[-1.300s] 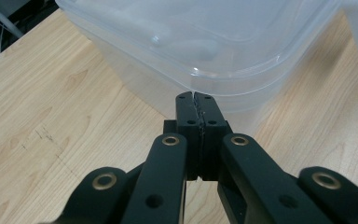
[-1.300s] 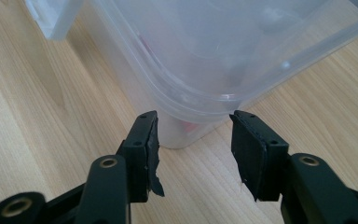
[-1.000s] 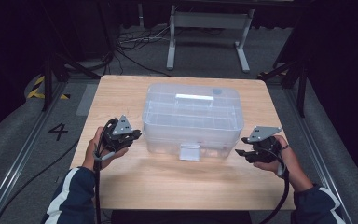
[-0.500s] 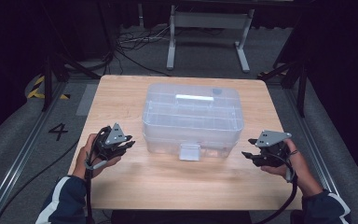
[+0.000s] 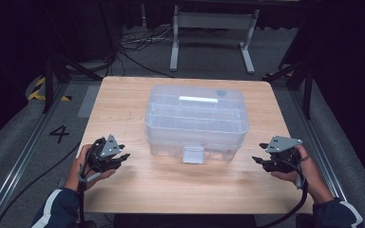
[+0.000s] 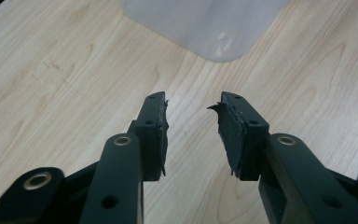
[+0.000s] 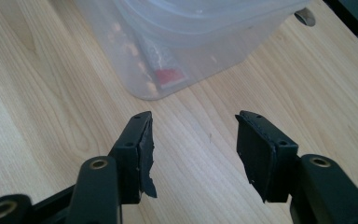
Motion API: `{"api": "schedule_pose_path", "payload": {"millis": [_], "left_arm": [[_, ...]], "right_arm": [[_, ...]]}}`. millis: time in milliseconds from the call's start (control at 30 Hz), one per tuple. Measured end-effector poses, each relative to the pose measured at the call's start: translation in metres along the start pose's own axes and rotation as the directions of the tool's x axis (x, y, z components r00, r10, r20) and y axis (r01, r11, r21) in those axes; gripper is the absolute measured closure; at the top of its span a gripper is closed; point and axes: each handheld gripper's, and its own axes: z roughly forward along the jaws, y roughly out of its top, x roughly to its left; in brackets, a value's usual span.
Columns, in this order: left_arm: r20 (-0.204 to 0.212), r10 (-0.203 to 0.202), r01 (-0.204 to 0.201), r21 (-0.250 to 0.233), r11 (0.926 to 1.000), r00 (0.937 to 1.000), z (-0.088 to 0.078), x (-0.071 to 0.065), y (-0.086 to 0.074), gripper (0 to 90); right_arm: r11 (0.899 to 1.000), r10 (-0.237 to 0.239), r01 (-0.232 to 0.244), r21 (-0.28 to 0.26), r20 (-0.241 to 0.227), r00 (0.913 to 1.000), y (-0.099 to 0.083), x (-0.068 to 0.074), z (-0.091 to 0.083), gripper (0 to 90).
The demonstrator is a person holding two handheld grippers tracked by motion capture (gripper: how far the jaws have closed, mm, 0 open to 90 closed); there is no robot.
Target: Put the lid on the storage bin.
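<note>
Clear lidded box (image 5: 196,121) mid-table (image 5: 123,99). Left gripper (image 5: 122,157) and right gripper (image 5: 257,161) flank it, well apart from it, jaws apart, nothing between them.

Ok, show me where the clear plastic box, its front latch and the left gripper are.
clear plastic box (image 5: 196,114), high view, middle of its lid.
front latch (image 5: 193,154), high view, middle of the flap.
left gripper (image 5: 122,158), high view, between its jaw tips.

Light wooden table (image 5: 123,104); clear plastic box (image 5: 196,121) at centre.
</note>
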Motion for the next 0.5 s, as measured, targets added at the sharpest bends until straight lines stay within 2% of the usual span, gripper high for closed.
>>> {"api": "schedule_pose_path", "payload": {"millis": [100, 400, 500], "left_arm": [[-0.014, -0.002, 0.002, 0.036, 0.9993, 0.9999, 0.001, 0.000, -0.009, 56.2], [-0.036, -0.041, 0.043, 0.071, 0.9966, 0.9985, 0.005, -0.001, -0.032, 47.6], [-0.036, -0.061, 0.063, 0.065, 0.9958, 0.9975, 0.006, -0.002, -0.040, 42.6]], "right_arm": [[1.000, 0.000, 0.000, 0.003, 0.005, 1.0000, -0.006, -0.001, 0.001, 45.4], [1.000, 0.009, -0.009, 0.004, 0.010, 0.9999, -0.023, -0.002, 0.006, 42.7], [1.000, 0.022, -0.022, 0.001, 0.009, 0.9997, -0.028, -0.003, 0.007, 41.7]]}}
